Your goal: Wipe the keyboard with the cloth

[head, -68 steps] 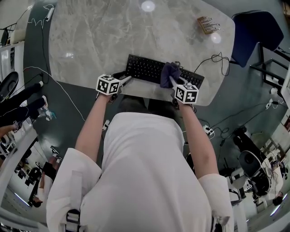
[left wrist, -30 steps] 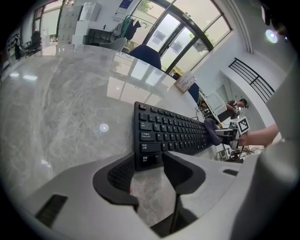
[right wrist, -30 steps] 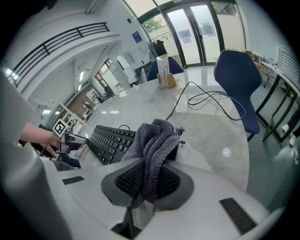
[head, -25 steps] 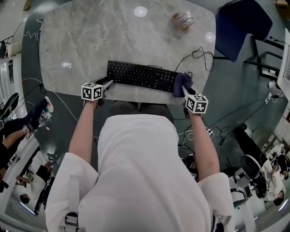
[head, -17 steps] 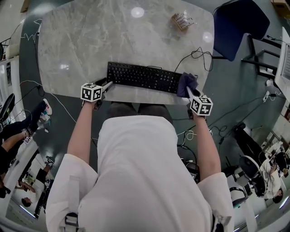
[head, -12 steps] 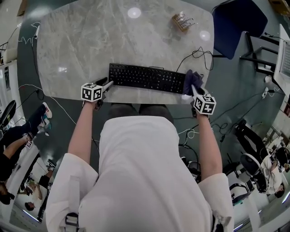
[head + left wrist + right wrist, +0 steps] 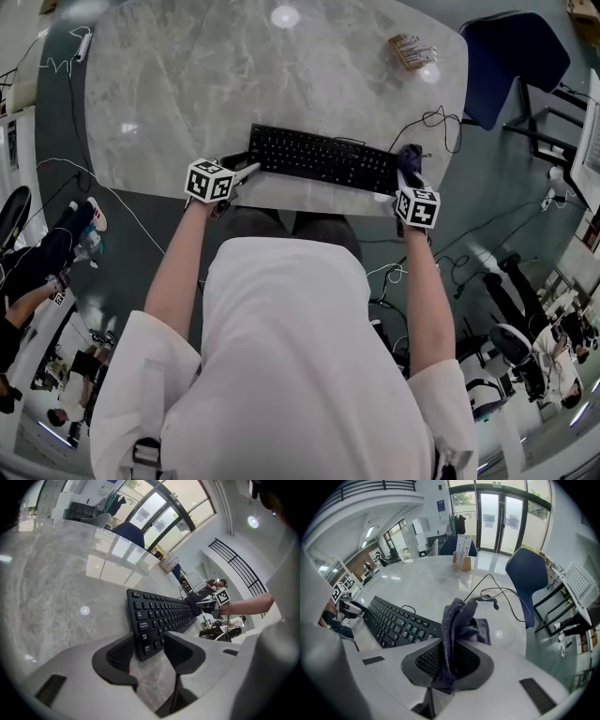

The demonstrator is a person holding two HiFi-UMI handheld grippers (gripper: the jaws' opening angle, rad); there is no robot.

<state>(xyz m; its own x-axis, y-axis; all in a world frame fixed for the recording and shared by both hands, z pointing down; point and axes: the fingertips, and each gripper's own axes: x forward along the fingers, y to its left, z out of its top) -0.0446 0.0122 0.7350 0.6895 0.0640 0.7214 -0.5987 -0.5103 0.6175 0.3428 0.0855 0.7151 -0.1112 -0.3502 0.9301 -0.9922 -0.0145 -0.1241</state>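
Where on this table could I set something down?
Free: the wide table stretch behind the keyboard, left of the packet. Crowded: the near edge, with the left gripper, right gripper and cloth; the cable loops at the right corner.

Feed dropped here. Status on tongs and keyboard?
Left tongs clamped on keyboard, left corner. Right tongs shut on cloth, at the right end. Cable just beyond cloth.

Head view: the table is cut off along its far edge. Right gripper view: the cloth hides the right end of the keyboard, and the cloth's lower end is buried in the right gripper. Print on the box, far right corner, is too small to read.
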